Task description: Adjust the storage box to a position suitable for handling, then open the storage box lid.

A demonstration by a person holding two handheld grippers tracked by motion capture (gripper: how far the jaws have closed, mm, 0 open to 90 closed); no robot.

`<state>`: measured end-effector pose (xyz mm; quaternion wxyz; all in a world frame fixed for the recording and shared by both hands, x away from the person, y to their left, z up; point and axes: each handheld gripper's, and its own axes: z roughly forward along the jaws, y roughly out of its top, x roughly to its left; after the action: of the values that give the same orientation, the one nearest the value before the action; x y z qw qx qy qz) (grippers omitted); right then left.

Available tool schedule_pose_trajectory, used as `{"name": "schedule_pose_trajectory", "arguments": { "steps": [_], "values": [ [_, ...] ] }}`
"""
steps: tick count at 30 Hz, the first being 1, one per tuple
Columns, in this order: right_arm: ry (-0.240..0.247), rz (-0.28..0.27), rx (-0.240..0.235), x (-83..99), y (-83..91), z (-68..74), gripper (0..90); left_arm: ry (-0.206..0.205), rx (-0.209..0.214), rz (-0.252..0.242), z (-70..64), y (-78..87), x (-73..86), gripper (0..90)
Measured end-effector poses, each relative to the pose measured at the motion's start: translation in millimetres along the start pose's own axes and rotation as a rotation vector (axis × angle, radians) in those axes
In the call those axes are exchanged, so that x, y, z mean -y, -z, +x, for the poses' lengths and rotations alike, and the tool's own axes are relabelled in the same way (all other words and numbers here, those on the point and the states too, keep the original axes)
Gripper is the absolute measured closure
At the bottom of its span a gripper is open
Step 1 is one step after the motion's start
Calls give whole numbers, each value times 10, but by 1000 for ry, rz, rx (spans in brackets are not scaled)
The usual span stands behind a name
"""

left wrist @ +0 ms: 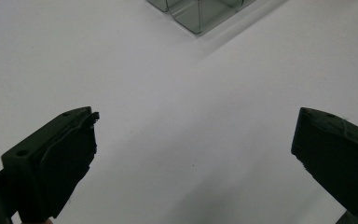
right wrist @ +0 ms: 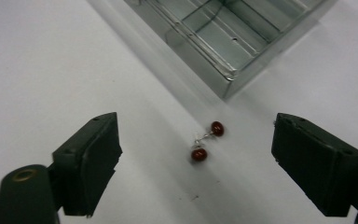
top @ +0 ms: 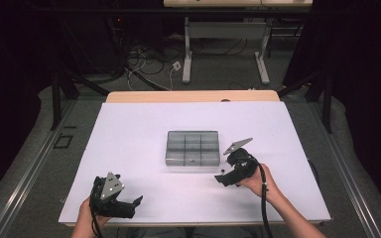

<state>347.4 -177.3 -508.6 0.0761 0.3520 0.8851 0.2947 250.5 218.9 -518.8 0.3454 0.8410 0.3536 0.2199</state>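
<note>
While the right hand-held gripper (right wrist: pixel 196 154) gapes wide, red earrings (right wrist: pixel 206 140) between its jaws, beside compartment box (right wrist: pixel 223 42)

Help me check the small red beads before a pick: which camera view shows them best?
The right gripper view: the two red beads, joined by a thin wire, lie on the white table between the open right gripper fingers, just off the compartment box corner. In the high view that gripper covers their spot; the left gripper view catches just the box corner.

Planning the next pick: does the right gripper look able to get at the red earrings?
Probably yes. The right gripper is open, the red earrings lie on bare table between its fingers, clear of the compartment box.
</note>
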Motion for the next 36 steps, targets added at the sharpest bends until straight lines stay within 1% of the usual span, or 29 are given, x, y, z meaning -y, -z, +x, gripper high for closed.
{"name": "schedule_pose_trajectory", "arguments": {
  "steps": [4,5,6,7,9,10,13,14,15,16,17,18,20,22,23,24,25,26,27,30,31,32,33,34,35,36],
  "values": [
    [13,2,-9,-7,-13,29,107,-3,-3,0,6,0,-1,2],
    [17,-10,-15,-8,-34,50,88,-3,-4,0,7,-4,-4,2],
    [17,-10,-15,-8,-34,50,88,-3,-4,0,7,-4,-4,2],
    [18,-2,-23,-10,-43,69,68,-8,-1,1,9,-7,-8,2],
    [17,0,-32,-12,-46,75,58,-6,6,6,8,-6,-10,1],
    [27,-1,-39,-9,-59,91,31,-8,6,6,8,-6,-10,2],
    [31,-8,-48,-10,-71,108,18,-11,1,0,9,-4,-8,1],
    [21,-9,-56,-13,-75,117,15,-6,1,-4,7,-3,-5,1],
    [32,-13,-57,-12,-85,111,9,5,5,-6,1,-3,-2,1],
    [34,-9,-61,-13,-92,115,4,5,6,-6,3,-2,-1,1],
    [35,-9,-58,-16,-102,123,4,-2,4,-1,9,5,-2,2],
    [40,-10,-60,-15,-112,128,4,-3,3,-2,11,5,-1,1],
    [34,-11,-57,-17,-118,141,4,-2,4,-2,12,6,0,1],
    [43,-12,-61,-17,-122,146,5,-1,7,-1,10,4,-1,2],
    [28,-15,-64,-18,-127,165,4,-3,8,-4,7,0,-3,2],
    [28,-15,-64,-18,-127,165,4,-3,8,-4,7,0,-3,1],
    [43,-26,-79,-10,-136,158,2,-11,4,-2,5,1,-6,1],
    [43,-26,-79,-10,-136,158,2,-11,4,-2,5,1,-6,1],
    [34,-26,-96,-11,-145,172,2,-6,8,1,-3,8,-10,1],
    [32,-31,-97,-21,-154,192,1,-6,6,2,-5,9,-13,1],
    [31,-35,-111,-33,-165,211,1,-12,1,1,1,0,-11,1],
    [31,-35,-111,-33,-165,211,1,-12,1,1,1,0,-11,1],
    [32,-46,-115,-50,-185,246,6,-12,2,0,0,-8,-9,1],
    [44,-51,-119,-58,-197,252,12,-14,4,6,1,-8,-12,1],
    [40,-51,-111,-65,-202,274,44,-13,5,4,-4,-9,-14,1],
    [40,-51,-111,-65,-202,274,44,-13,5,4,-4,-9,-14,1]
  ]
}}
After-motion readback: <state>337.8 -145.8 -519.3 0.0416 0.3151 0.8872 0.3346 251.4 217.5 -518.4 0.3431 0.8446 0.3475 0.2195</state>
